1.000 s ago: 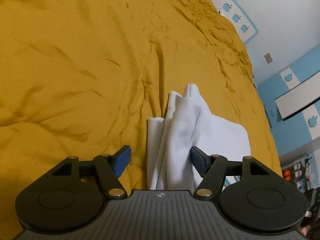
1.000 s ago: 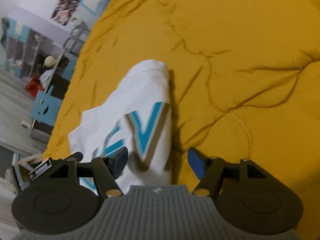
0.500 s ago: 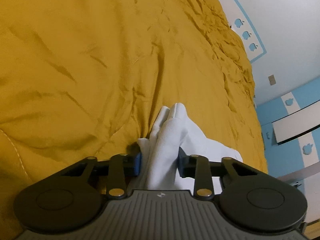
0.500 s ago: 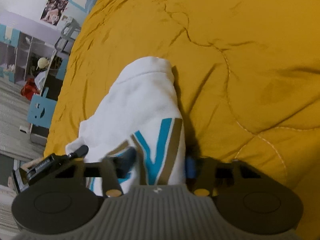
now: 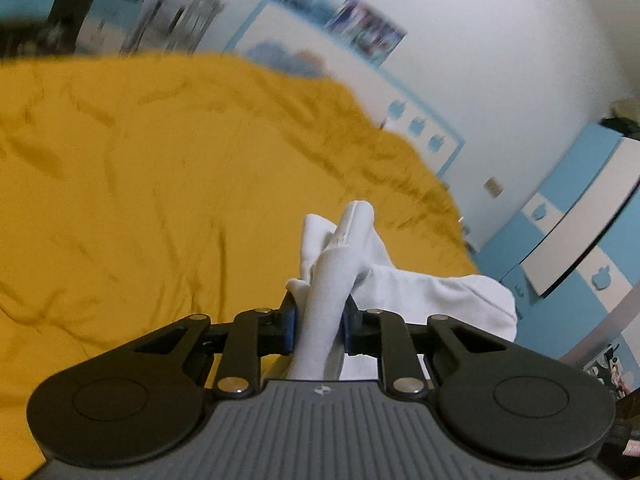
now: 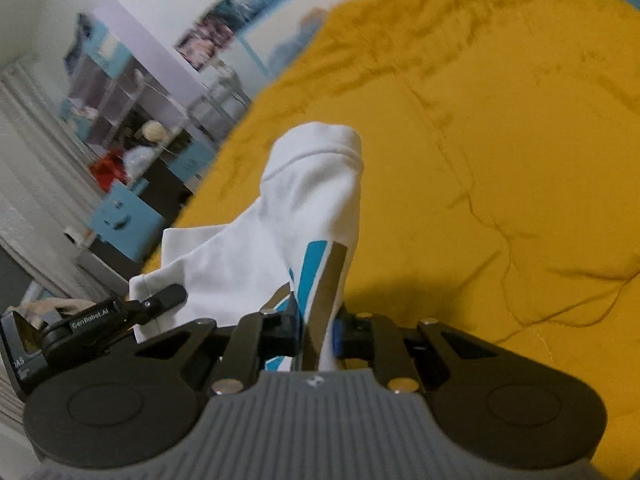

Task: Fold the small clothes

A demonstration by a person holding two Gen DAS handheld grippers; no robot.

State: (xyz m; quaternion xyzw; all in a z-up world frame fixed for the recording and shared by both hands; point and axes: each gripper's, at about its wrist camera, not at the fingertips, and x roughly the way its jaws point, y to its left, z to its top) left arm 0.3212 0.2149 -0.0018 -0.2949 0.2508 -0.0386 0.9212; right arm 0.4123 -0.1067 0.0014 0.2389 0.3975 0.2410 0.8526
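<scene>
pinching white garment (image 5: 324,304) — left tongs (image 5: 319,326), right tongs (image 6: 317,330) — above yellow quilt (image 5: 140,200)

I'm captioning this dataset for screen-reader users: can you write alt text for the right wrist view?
The right gripper is shut on a bunched white garment with blue and tan stripes, lifting it above a wrinkled mustard-yellow bedspread. The left gripper pokes in at the left edge; blurred shelves and posters fill the background.

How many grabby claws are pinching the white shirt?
2. The left hand-held gripper pinches one bunch of the white shirt; the right hand-held gripper pinches the striped part.
</scene>
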